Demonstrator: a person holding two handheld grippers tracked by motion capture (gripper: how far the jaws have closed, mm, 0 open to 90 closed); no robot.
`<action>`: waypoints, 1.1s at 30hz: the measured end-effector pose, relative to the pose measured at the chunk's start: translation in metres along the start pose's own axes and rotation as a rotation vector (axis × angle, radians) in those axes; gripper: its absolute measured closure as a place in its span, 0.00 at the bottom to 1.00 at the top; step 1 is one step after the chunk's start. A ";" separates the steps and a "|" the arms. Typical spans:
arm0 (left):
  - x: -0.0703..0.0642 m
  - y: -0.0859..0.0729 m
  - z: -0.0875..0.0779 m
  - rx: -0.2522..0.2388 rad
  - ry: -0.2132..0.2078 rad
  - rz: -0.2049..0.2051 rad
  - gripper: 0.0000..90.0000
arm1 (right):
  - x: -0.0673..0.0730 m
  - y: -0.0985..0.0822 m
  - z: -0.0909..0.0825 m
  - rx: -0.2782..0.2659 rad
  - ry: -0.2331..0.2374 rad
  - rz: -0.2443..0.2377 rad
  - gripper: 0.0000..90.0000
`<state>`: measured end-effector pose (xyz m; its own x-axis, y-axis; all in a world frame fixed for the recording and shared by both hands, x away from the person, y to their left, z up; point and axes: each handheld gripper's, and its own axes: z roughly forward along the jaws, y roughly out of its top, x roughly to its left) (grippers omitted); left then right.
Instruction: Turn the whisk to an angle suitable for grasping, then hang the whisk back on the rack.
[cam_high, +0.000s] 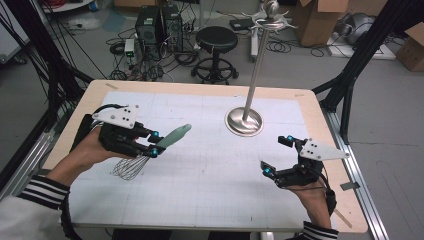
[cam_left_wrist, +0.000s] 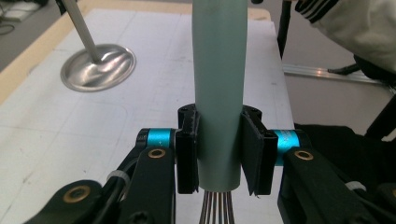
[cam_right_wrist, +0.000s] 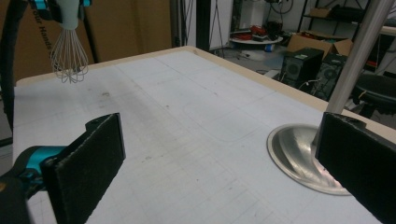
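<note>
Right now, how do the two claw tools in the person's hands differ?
The left gripper is clamped on a whisk by its pale green handle, wire end hanging down; the right gripper holds nothing. The left one's jaws are closed on the handle; the right one's stand wide apart. The left is lifted above the table; the right sits low near the metal stand. Both are black with blue joints and a grey plate on top.

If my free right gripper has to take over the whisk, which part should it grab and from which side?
Take the free upper end of the whisk's pale green handle, probably from the table's right. The left gripper is shut low on the handle, just above the thin springy wires, leaving that smooth, near-round end clear. The right gripper is open.
</note>
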<state>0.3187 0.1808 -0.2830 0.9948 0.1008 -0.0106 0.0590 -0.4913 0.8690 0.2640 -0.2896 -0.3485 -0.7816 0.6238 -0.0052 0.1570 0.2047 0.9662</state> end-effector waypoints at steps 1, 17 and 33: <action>-0.001 0.002 -0.001 -0.009 0.002 0.004 0.77 | 0.000 0.001 0.000 0.000 0.003 0.000 0.01; -0.010 0.033 -0.002 -0.154 -0.001 0.043 0.77 | -0.001 0.016 -0.006 0.015 0.010 -0.026 0.01; -0.009 0.045 0.010 -0.181 0.002 0.059 0.77 | -0.004 0.013 -0.010 0.014 0.013 -0.027 0.01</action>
<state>0.3129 0.1490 -0.2487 0.9960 0.0782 0.0433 -0.0149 -0.3331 0.9428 0.2630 -0.2970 -0.3334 -0.7936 0.6078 -0.0279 0.1439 0.2320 0.9620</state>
